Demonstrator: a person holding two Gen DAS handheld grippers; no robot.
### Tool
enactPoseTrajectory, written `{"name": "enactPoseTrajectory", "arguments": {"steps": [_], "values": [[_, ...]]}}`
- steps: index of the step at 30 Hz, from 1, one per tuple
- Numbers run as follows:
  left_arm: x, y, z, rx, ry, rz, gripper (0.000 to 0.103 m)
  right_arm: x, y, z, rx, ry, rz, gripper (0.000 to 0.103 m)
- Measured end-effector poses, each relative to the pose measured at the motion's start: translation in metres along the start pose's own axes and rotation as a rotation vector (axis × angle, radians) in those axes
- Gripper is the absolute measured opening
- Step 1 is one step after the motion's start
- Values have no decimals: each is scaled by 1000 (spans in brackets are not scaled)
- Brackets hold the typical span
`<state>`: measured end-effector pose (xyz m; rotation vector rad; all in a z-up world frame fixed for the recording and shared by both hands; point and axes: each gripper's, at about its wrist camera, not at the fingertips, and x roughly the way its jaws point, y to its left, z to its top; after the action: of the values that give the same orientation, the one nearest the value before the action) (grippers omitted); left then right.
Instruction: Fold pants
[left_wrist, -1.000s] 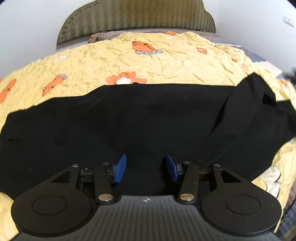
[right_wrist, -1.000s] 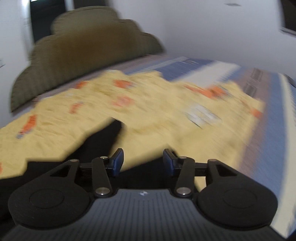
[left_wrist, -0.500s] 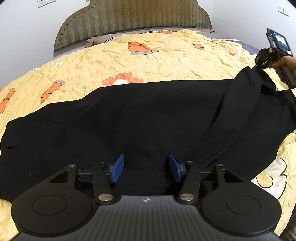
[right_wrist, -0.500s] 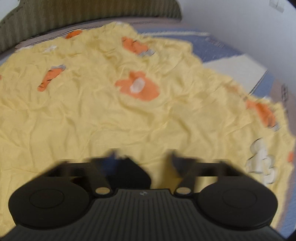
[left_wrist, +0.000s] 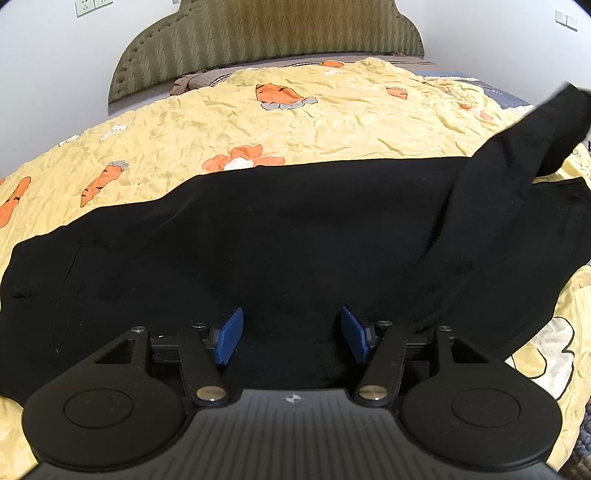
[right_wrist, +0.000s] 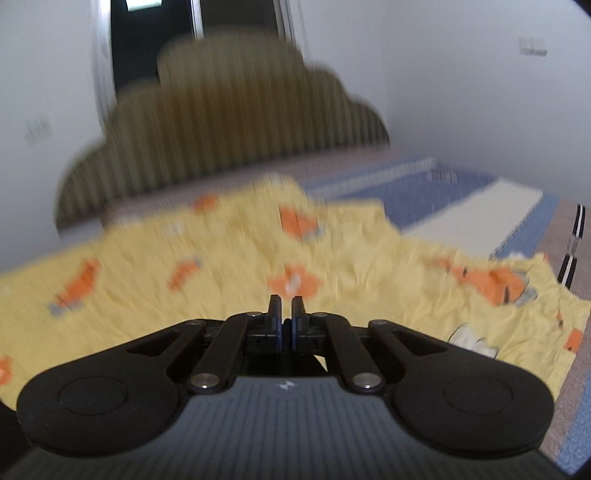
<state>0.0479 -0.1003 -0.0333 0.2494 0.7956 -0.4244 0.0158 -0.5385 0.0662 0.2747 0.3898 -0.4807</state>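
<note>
Pants (left_wrist: 295, 236): black, spread on your bed, long axis left to right across the frame; right end lifted toward the upper right corner. Left tongs (left_wrist: 291, 338): wide apart, blue pads over the near edge of the fabric, clamping nothing. Right tongs (right_wrist: 286, 317): drawn nearly together; whether cloth sits between them you cannot tell, view blurred. Surroundings: yellow carrot-print sheet (left_wrist: 258, 125), green headboard (left_wrist: 266, 40).

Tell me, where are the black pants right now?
In the left wrist view, the black pants lie spread across the yellow carrot-print bedspread, just beyond the open left gripper, with their right end lifted off the bed.
</note>
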Motion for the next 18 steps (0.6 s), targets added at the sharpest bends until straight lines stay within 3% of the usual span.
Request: {"name": "enactPoseTrajectory", "arguments": {"steps": [2,3,4,8,9,11,13,14,18], "values": [[0,0,0,2,0,-2,58,-35,-16,-16,19,-63,16,4],[0,0,0,4,1,-1,58,-51,-25,-28,13,-71,-44,11],[1,-1,0,7,2,1,59,-61,-35,-40,4,-49,-124,22],[2,-1,1,6,6,0,61,-80,-87,-92,79,201,-523,26],[2,-1,1,4,6,0,61,-90,-96,-102,146,211,-521,26],[2,-1,1,2,6,3,61,-108,-106,-116,305,187,-361,28],[2,-2,2,-5,9,8,61,-113,-106,-127,457,162,-198,43],[1,-2,2,-10,10,8,61,-108,-101,-132,526,160,-139,45],[-3,0,2,-26,20,-13,62,-74,-86,-136,678,179,-17,47]]}}
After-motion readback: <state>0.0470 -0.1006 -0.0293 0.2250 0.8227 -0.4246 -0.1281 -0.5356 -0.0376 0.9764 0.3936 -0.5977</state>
